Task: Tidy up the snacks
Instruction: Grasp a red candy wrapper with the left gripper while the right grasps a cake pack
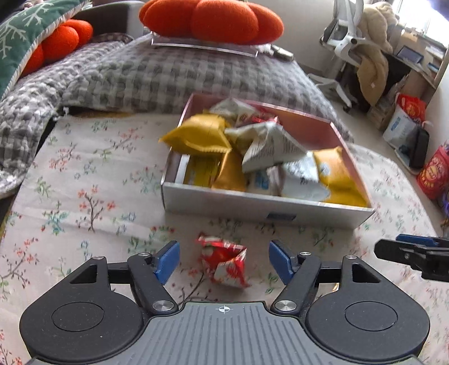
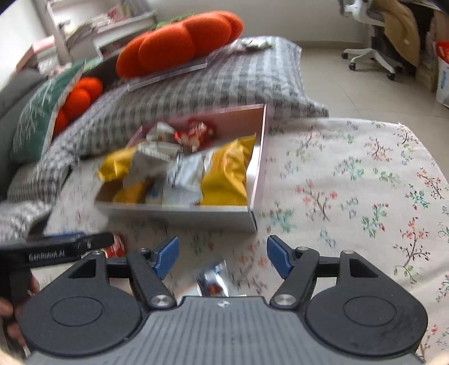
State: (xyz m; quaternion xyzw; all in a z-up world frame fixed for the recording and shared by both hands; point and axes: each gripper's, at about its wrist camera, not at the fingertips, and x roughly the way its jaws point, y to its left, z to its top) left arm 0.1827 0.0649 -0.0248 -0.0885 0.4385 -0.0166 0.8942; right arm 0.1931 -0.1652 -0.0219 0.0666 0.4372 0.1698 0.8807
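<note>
Nearest, left tongs [image 1: 224,259] spread wide over the floral bed sheet [image 1: 84,182], blue pads [image 1: 167,261] clear on both sides of a crumpled red snack packet [image 1: 224,262] lying on the sheet between them, untouched. Likewise right tongs [image 2: 222,257] parted, gripping nothing; a small silvery packet [image 2: 214,280] lying on the sheet just below the gap, blurred, probably a foil-wrapped snack. Seen from the right wrist, the left tongs' black arm reaching in at the left edge, a bit of the red packet showing beside it. Seen from the left wrist, a tip of the right tongs poking in at the right edge.

Just beyond, an open shallow box [image 1: 252,203] with white outer walls and pink inner sides, resting on the sheet, heaped with yellow bags [image 1: 196,134], white-and-grey packets [image 1: 269,148] and a few red-and-white ones at the back.

Behind the box, a grey checked blanket [image 1: 168,75] bunched up. Further back, orange pumpkin-shaped cushions [image 1: 210,19] on a clear tray, and a green snowflake pillow [image 1: 19,39] to the left. Farthest right, an office chair [image 1: 348,39] draped with a tan coat, and bags on the floor.
</note>
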